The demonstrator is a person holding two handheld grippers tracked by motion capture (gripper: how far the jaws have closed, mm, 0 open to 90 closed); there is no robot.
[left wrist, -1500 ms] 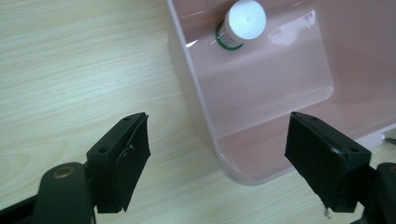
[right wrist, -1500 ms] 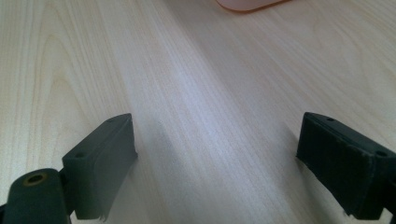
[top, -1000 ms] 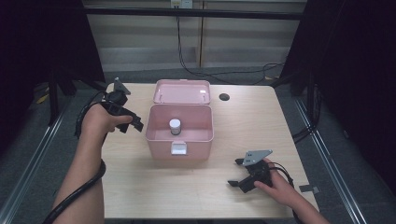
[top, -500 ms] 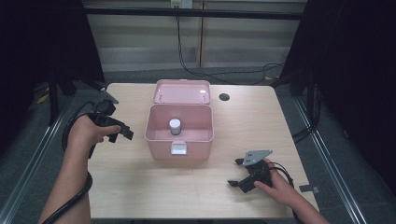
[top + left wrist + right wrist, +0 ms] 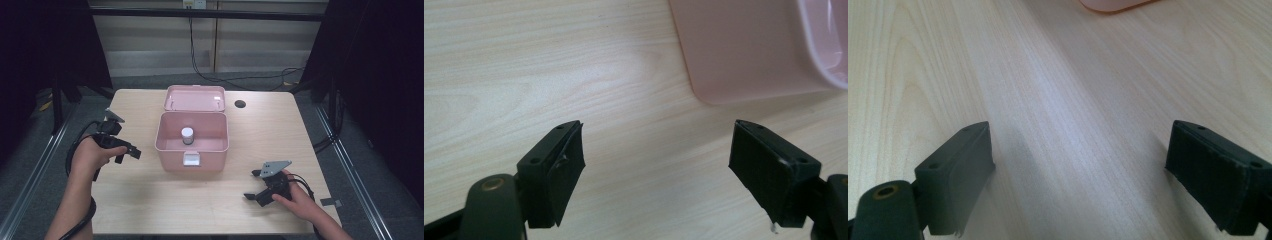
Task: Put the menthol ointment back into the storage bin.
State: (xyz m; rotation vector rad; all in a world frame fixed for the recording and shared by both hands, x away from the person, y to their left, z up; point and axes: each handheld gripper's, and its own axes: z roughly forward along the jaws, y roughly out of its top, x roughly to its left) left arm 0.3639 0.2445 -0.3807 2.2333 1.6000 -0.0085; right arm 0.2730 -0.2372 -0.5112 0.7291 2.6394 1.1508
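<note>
A pink box [image 5: 192, 150] stands open in the middle of the wooden table [image 5: 150, 200], its lid [image 5: 195, 98] folded back. Inside it stands a small white and grey cylinder [image 5: 187, 135]. My left gripper [image 5: 129, 153] is left of the box, low over the table, open and empty; its own view shows the box's corner [image 5: 749, 50] ahead at the upper right. My right gripper [image 5: 254, 186] rests on the table at the front right, open, with bare wood between its jaws. The box's edge [image 5: 1113, 5] shows at the top of its view.
A dark round hole [image 5: 240, 104] sits in the table top, right of the lid. Black cables [image 5: 75, 150] trail from both grippers. Metal rails [image 5: 350, 165] run along the table's sides, and a small grey tape piece [image 5: 330, 202] lies near the front right edge.
My left gripper has drawn back from the box's upper left, moving down and toward the person, to the table's left side. The right gripper has stayed put.
</note>
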